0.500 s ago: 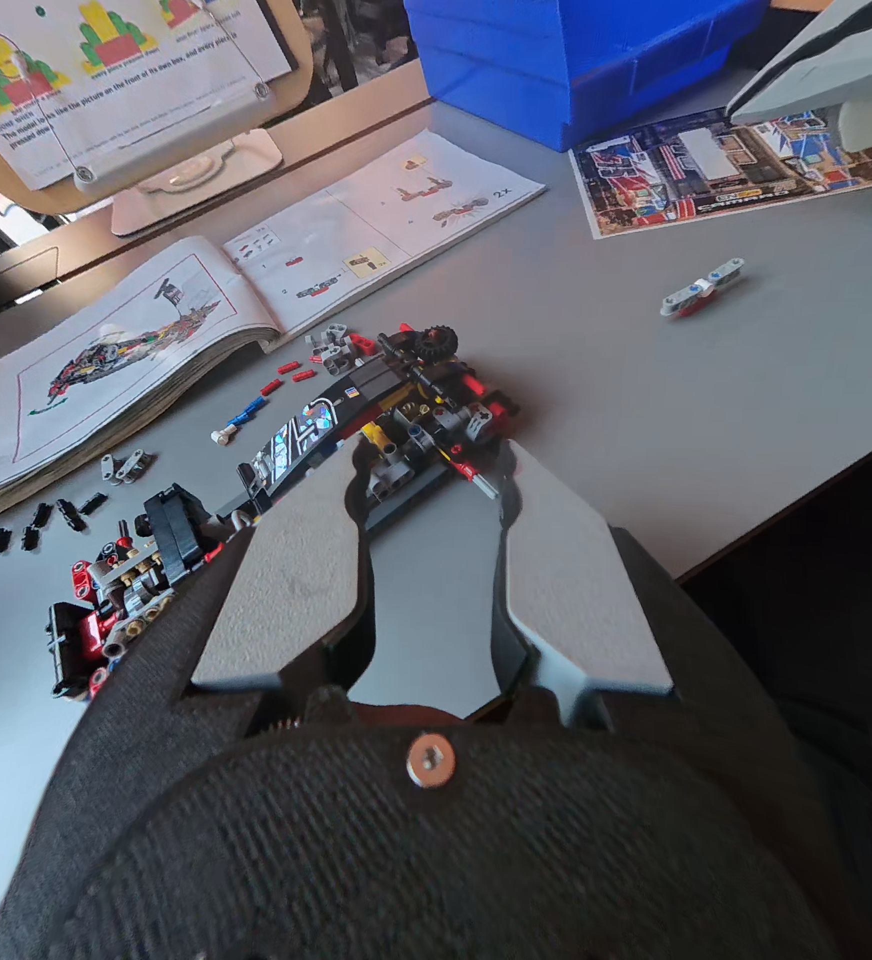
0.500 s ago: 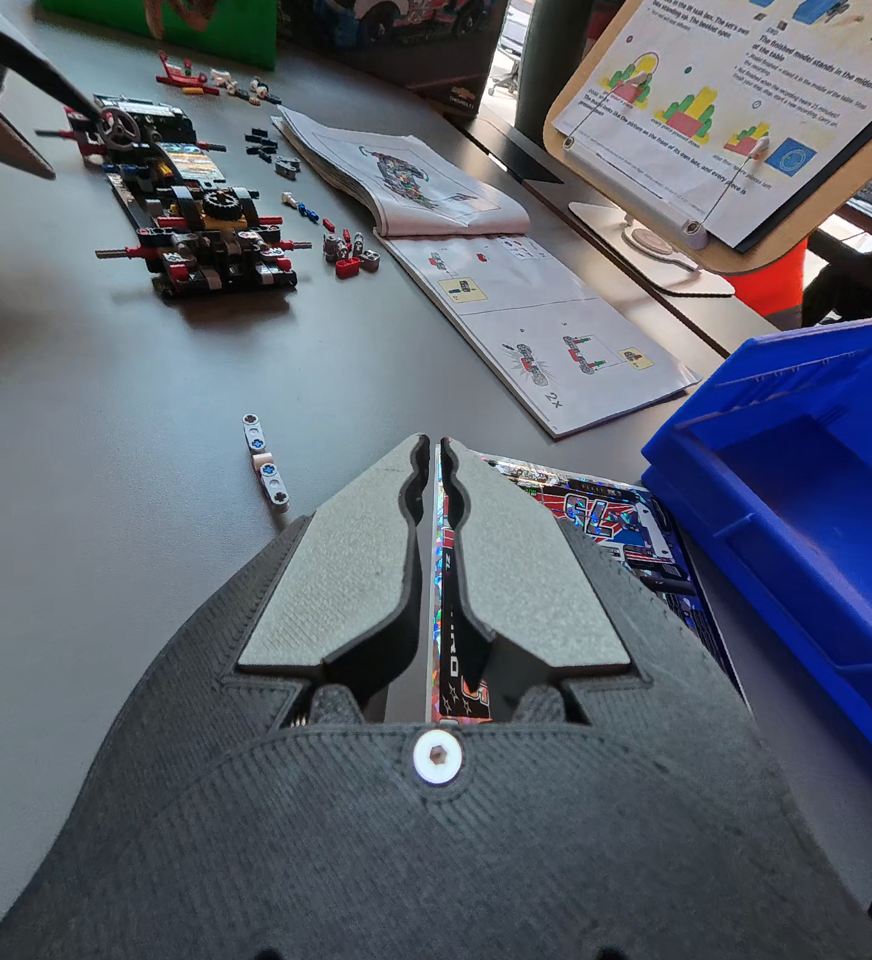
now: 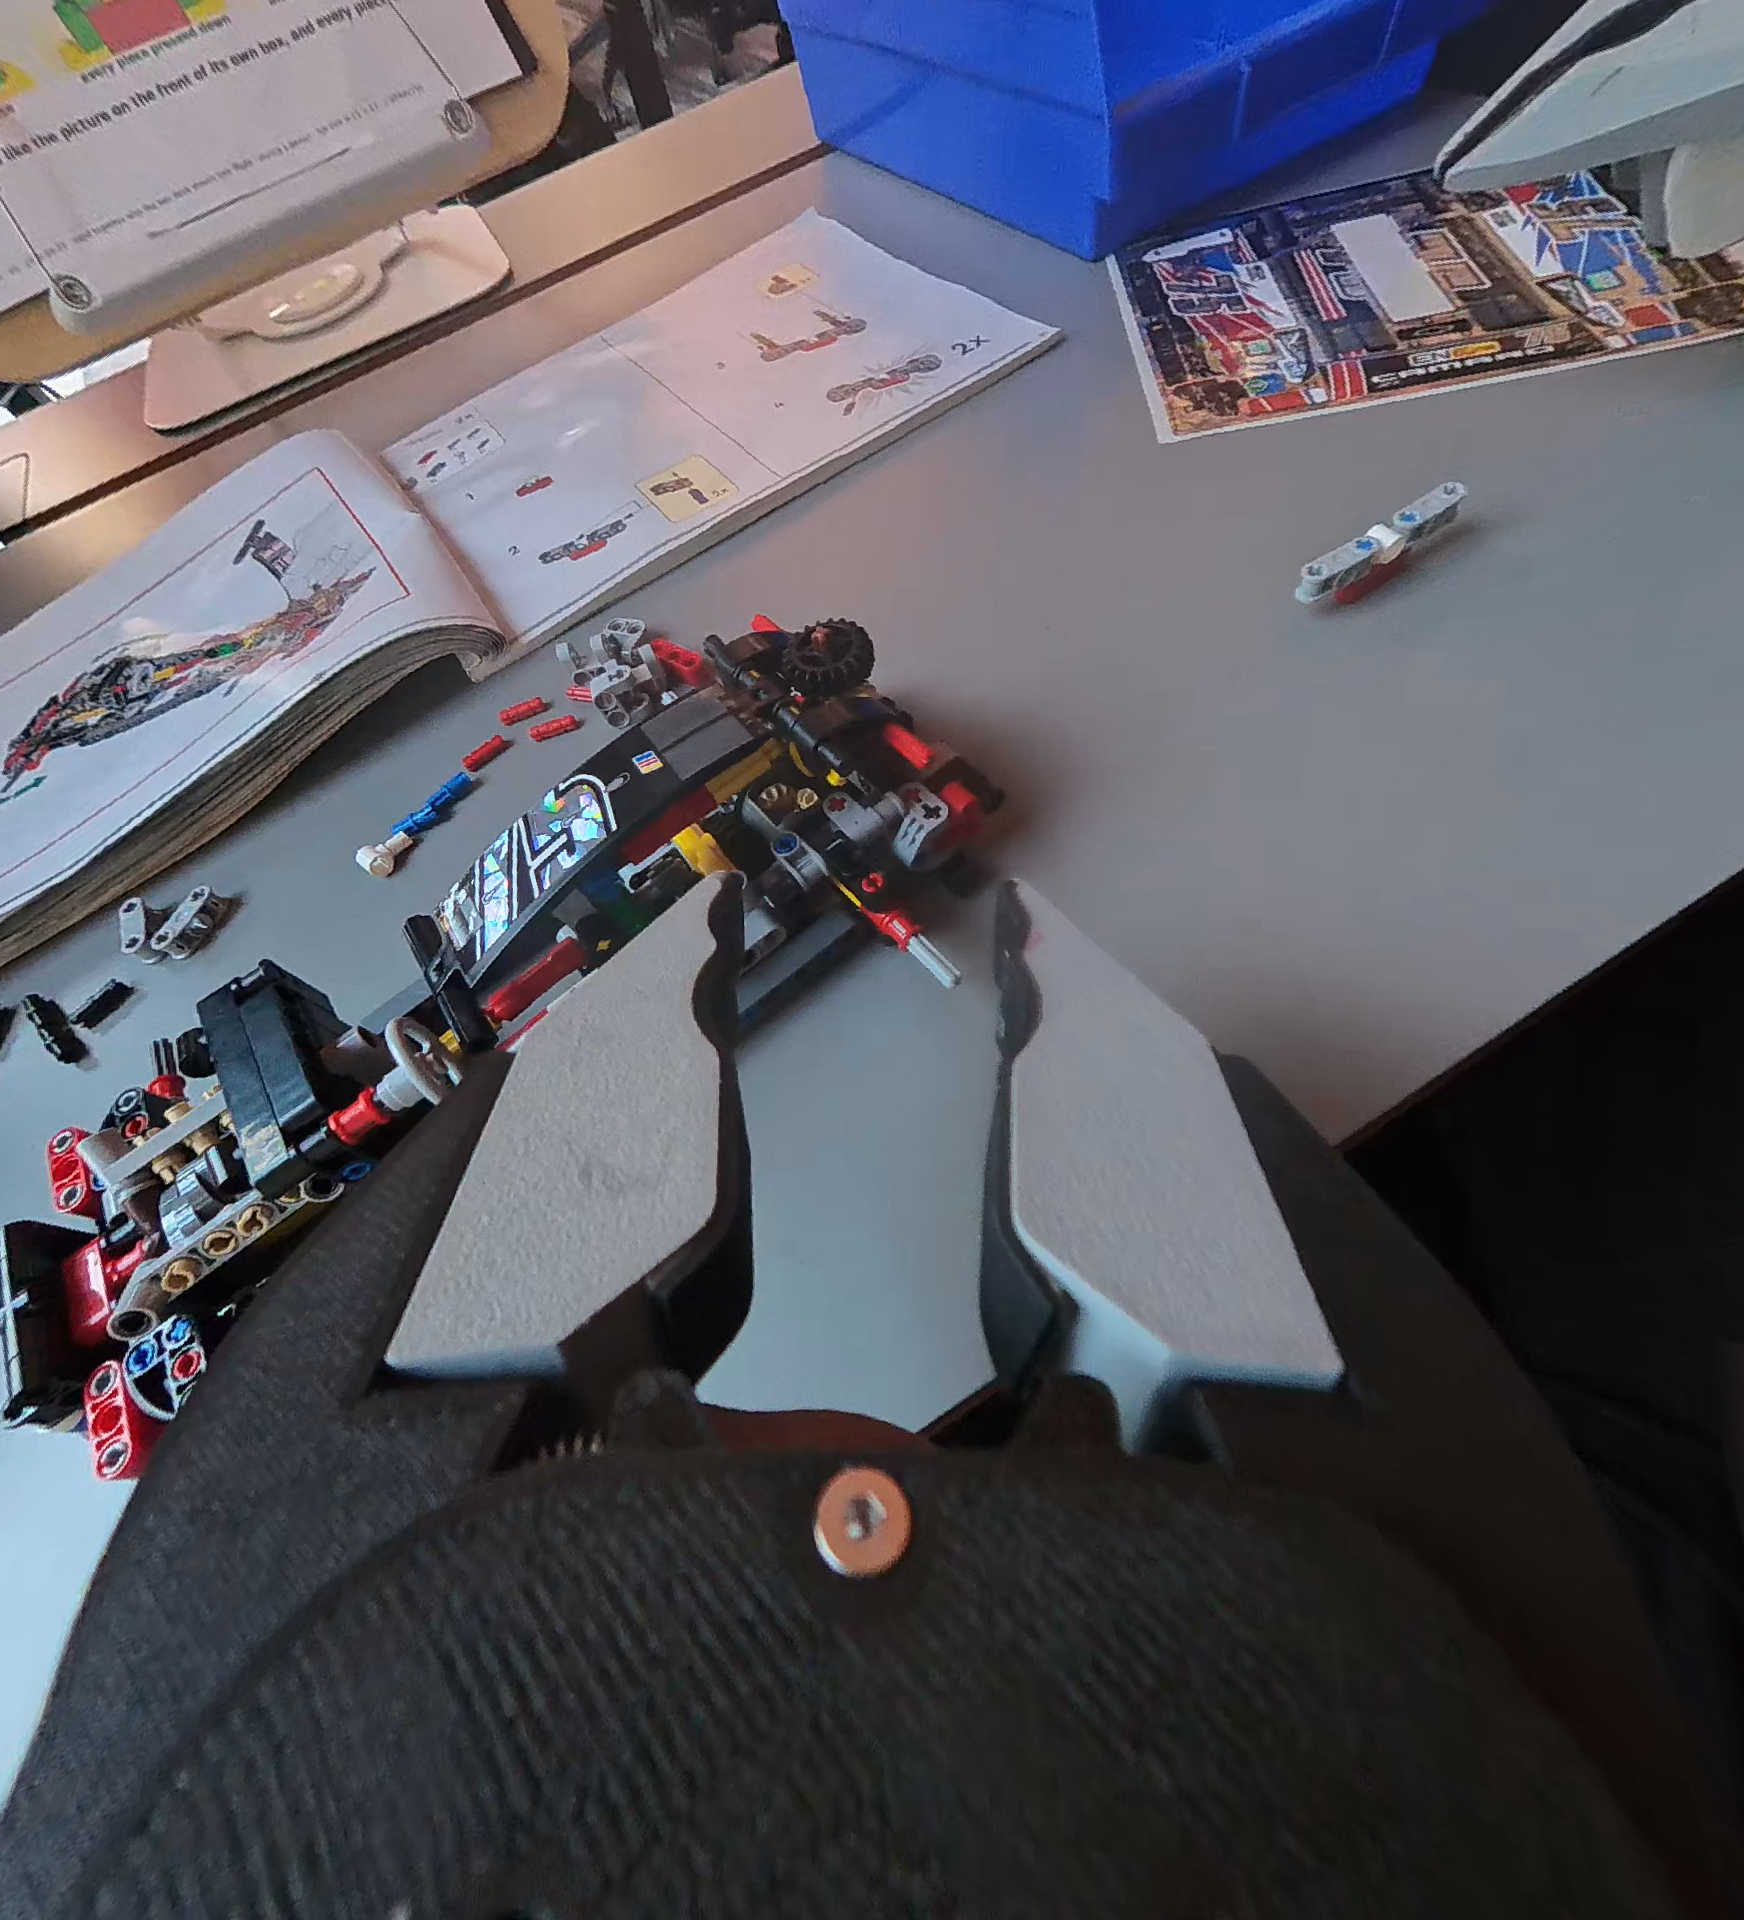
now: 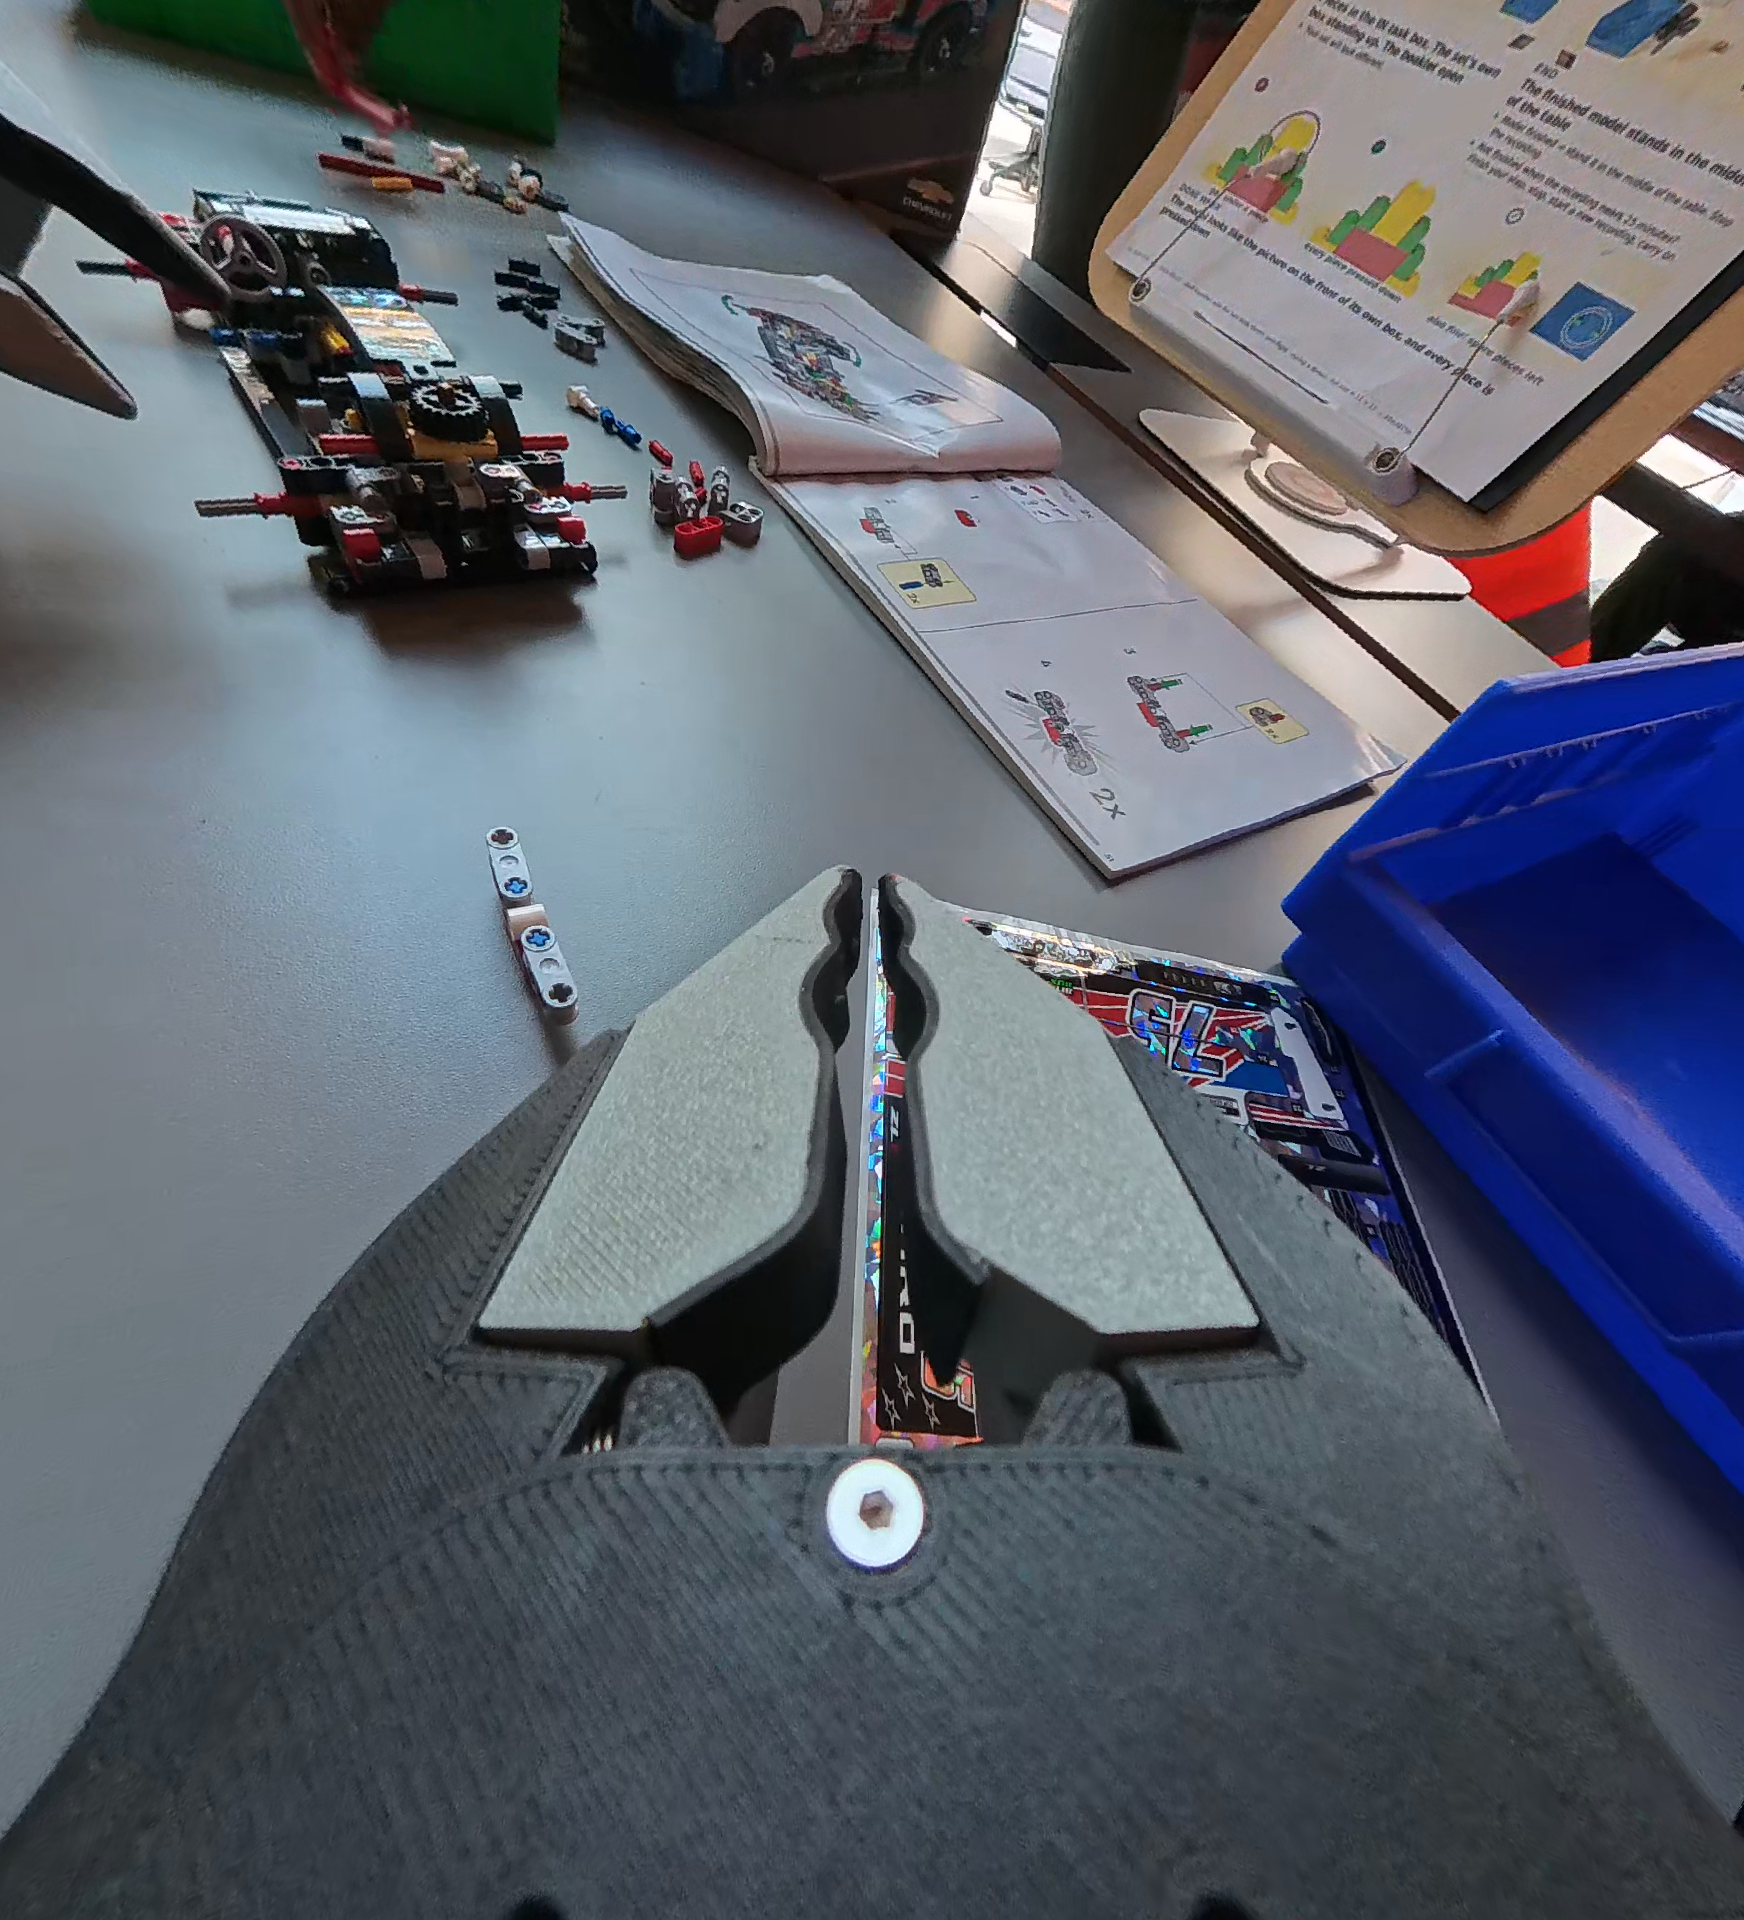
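Fingers of the left gripper (image 3: 868, 904) stand spread over the table (image 3: 1315, 831), gripping nothing. They sit at the near edge of the car chassis (image 3: 743, 790): the left finger overlaps the chassis in view, and a red-and-grey axle (image 3: 909, 935) sticking out of the chassis points into the open gap without touching either pad.

The right gripper (image 4: 870, 878) has its fingers pressed together, and nothing shows plainly between the pads. It hangs over the sticker sheet (image 4: 1211, 1029), which lies flat by the bin (image 4: 1533, 1091). A strip of the sheet shows through the slit between the fingers. Whether the tips touch the sheet is hard to tell from this angle.

A short grey beam (image 4: 532, 935) with blue pins lies alone on the table just left of the right gripper, well apart from the chassis. The booklet (image 4: 951, 540) lies open beyond, with loose pins (image 3: 525, 717) between it and the chassis.

The bin is blue; the part of its inside that shows holds no pieces.
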